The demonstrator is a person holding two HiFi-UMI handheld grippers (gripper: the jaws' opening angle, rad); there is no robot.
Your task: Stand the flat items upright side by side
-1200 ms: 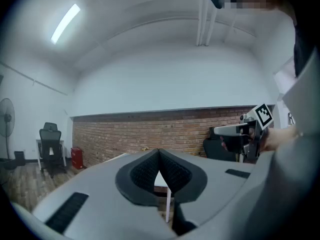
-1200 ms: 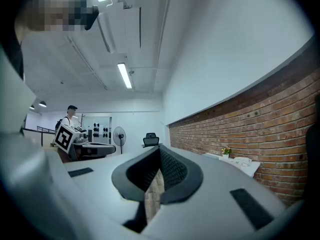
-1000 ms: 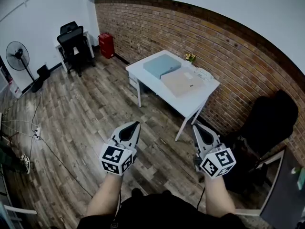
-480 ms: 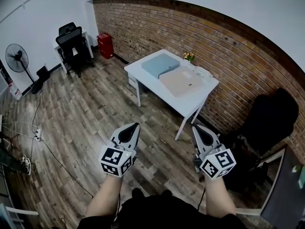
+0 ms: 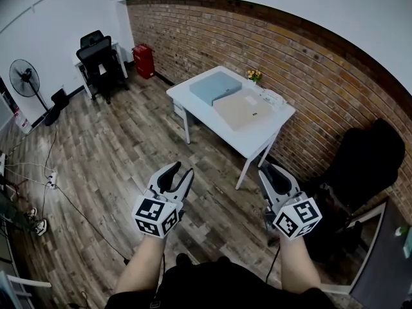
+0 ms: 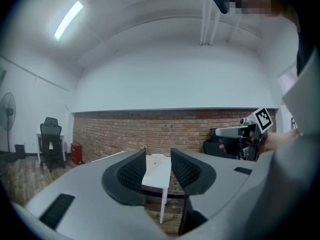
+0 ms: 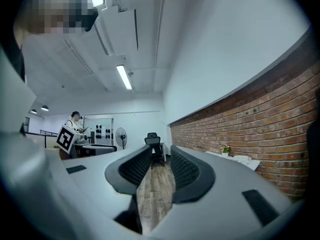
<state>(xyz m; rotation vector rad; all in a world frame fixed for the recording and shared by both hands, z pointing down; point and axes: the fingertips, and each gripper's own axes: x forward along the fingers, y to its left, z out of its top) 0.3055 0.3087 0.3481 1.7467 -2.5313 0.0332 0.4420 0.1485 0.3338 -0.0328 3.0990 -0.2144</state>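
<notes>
Two flat items lie side by side on a white table (image 5: 257,143) across the room: a blue one (image 5: 215,87) and a tan one (image 5: 243,110). Both grippers are held in the air over the wooden floor, well short of the table. My left gripper (image 5: 177,176) has its jaws opening, with nothing between them; in the left gripper view (image 6: 158,169) the table (image 6: 156,176) shows through the gap. My right gripper (image 5: 271,171) is also opening and empty; the right gripper view (image 7: 161,166) shows only floor between the pads.
A black office chair (image 5: 98,55) at a small desk, a red cabinet (image 5: 143,60) and a standing fan (image 5: 24,76) are at the back left. A dark chair (image 5: 367,159) stands by the brick wall at right. Cables (image 5: 48,179) run over the floor. A flower pot (image 5: 255,76) sits on the table.
Both grippers' jaws, closed before, now stand apart, the left more widely. The hands stay in about the same place.
</notes>
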